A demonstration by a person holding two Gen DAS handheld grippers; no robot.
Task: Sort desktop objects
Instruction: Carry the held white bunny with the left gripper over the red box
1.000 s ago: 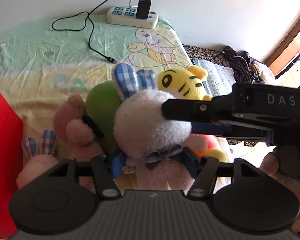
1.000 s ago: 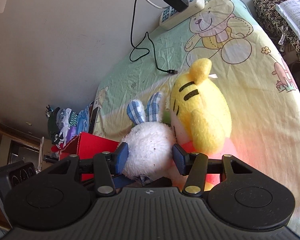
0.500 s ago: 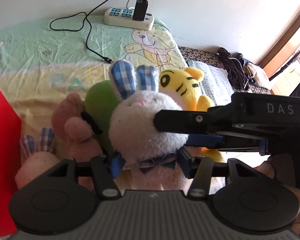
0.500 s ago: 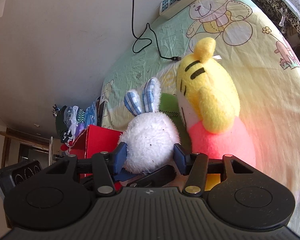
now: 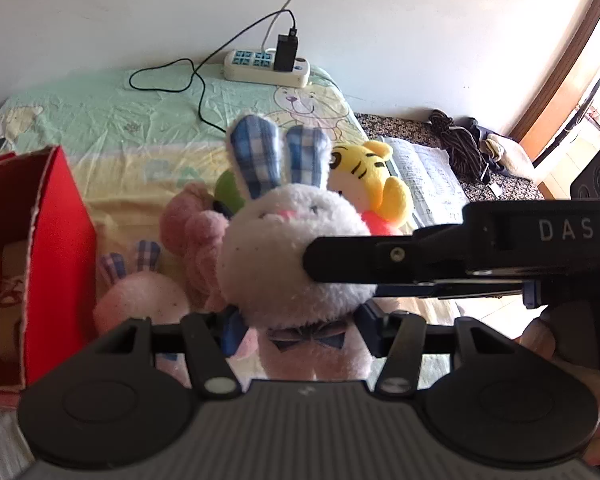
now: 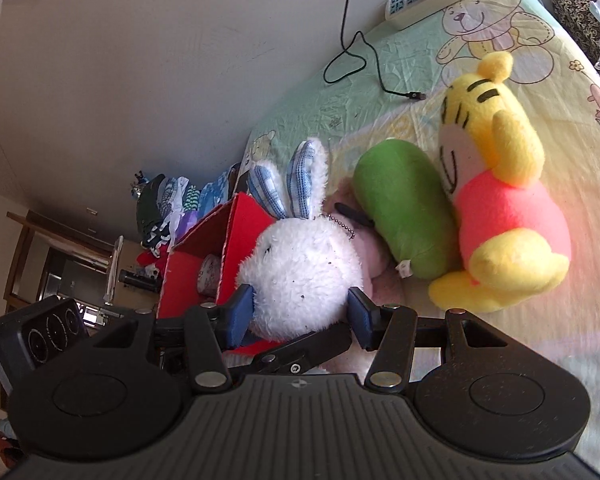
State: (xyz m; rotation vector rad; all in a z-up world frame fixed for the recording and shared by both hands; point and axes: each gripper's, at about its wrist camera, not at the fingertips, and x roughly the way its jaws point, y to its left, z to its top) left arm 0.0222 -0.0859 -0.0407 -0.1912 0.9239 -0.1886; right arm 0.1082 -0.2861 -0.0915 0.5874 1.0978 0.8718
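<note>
Both hand-held grippers grasp one white plush rabbit (image 5: 292, 256) with blue checked ears, at frame centre. The left hand-held gripper (image 5: 296, 330) clamps its neck; the right hand-held gripper (image 6: 300, 314) squeezes its head. An open red box (image 5: 56, 240) sits at left; a yellow tiger plush (image 6: 500, 208) lies at right on the bed (image 5: 112, 132).

A white plush rabbit (image 5: 296, 252) has blue-checked ears, beside a yellow black-striped plush tiger (image 6: 500, 184) in a coral shirt, a green plush cushion (image 6: 408, 216), a red cardboard box (image 5: 56, 240) and a mint-and-yellow bear-print sheet (image 5: 112, 128).
</note>
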